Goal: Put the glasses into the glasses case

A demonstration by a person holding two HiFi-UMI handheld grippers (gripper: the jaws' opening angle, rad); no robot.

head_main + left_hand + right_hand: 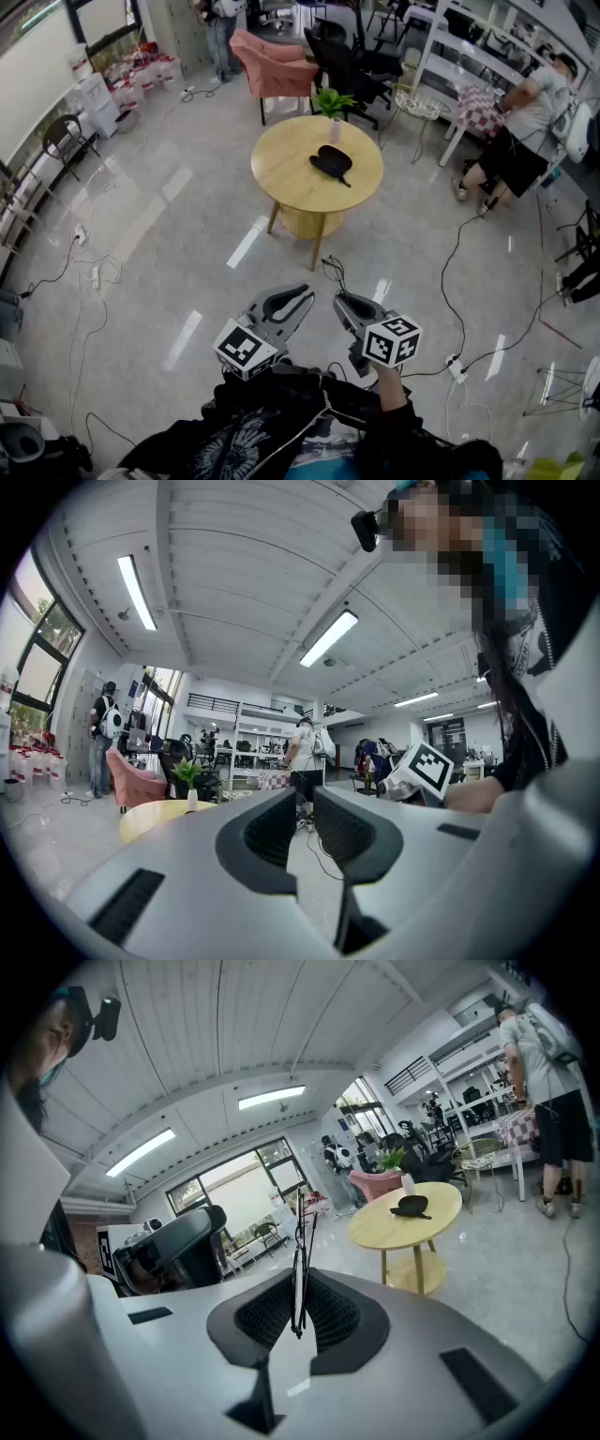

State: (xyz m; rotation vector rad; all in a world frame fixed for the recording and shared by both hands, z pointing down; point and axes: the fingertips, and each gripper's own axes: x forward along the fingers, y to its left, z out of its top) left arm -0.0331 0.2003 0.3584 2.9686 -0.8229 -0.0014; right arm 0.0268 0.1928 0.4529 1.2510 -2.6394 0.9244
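The right gripper (298,1290) has its jaws closed on the glasses (299,1251). The thin black frame stands edge-on between the ribbed pads and sticks up past the jaw tips. The left gripper (305,806) has its jaws apart, and only floor and the distant room show in the gap between the pads. In the head view both grippers are held low in front of the person's dark jacket (272,412), side by side, each with its marker cube nearest the body. The left gripper points level and the right one tips slightly downward.

The glasses case (331,164) is well apart from both grippers. It is a dark shape lying on the round wooden table (281,169), which stands out on the pale floor (169,234). The case lies a little right of the middle of the top, toward the far edge. A small potted plant (332,101) in a white vase stands at that far edge, just behind the case. Whether the case is open cannot be told from here. A pink armchair (272,61) stands beyond the table, and cables (459,253) trail over the floor on its right.
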